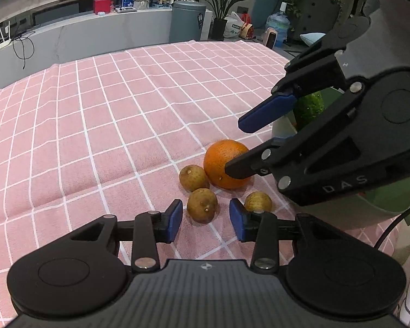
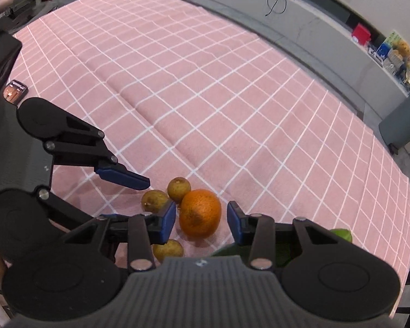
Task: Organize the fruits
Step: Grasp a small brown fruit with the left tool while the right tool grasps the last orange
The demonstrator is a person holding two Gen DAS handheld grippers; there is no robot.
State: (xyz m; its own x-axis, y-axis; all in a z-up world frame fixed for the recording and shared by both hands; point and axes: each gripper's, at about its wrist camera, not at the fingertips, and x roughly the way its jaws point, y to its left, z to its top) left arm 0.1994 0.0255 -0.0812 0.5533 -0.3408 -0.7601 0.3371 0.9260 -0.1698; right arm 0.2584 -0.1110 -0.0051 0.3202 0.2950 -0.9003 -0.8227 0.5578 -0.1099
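Straddling a small brown fruit, the left claw is hanging apart; the right claw is gaping around the orange, ready to grip.

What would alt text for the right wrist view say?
An orange sits between the open blue-tipped fingers of the right gripper on a pink checked tablecloth. Three small brown fruits lie beside it, and the left gripper, also open, reaches in from the left.
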